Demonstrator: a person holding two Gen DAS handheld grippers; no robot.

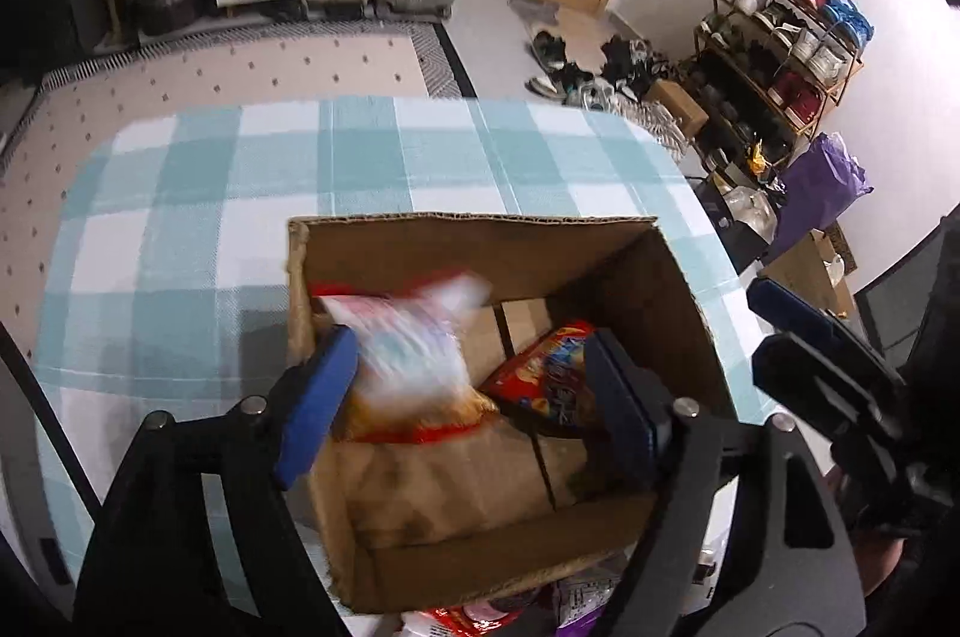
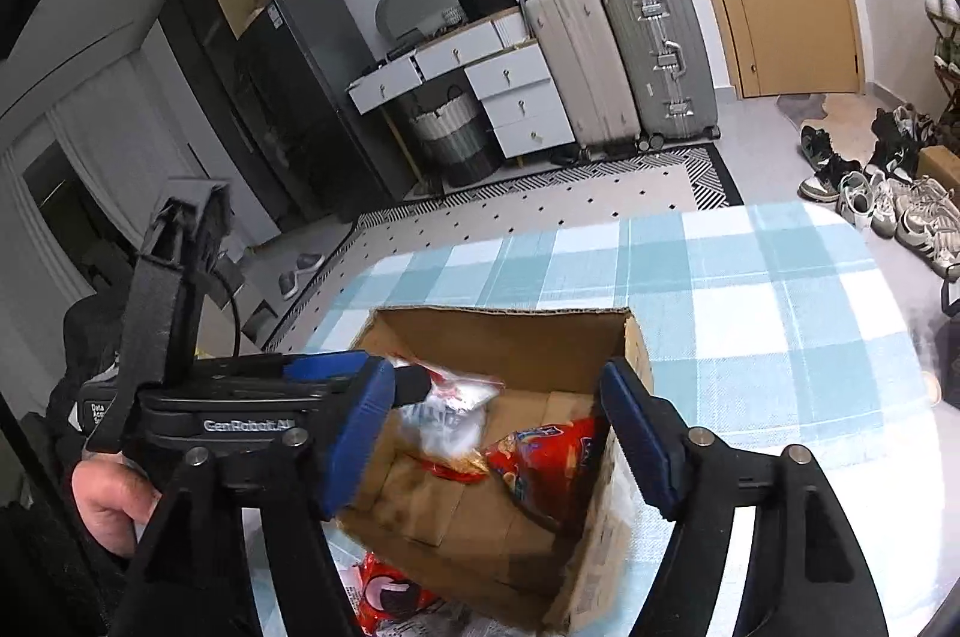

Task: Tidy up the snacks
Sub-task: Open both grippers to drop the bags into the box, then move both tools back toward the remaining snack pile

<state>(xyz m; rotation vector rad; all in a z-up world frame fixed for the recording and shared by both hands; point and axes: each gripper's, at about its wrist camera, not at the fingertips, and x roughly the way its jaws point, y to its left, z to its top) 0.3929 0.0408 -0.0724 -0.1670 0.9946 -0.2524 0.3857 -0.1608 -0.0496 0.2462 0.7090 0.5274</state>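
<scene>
Left gripper (image 1: pixel 468 403): spread wide over cardboard box (image 1: pixel 480 232), clear snack bag (image 1: pixel 414 337) loose between fingers.
Right gripper (image 2: pixel 498 433): parted, empty; red snack bag (image 2: pixel 546 463) inside.

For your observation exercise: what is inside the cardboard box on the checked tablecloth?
Inside the cardboard box: a blurred clear-and-white snack bag and a red snack packet. Anything beneath them is covered.

Table (image 1: pixel 198 193) under a blue-and-white checked cloth, with an open cardboard box (image 1: pixel 480 241) standing right on it. Box directly ahead of and below both pairs of tongs. More snack packets (image 2: pixel 390 592) flat on the cloth against the box's near wall (red and white wrappers, mostly cut off by the frame edge). Beyond the box, only checked cloth.
</scene>
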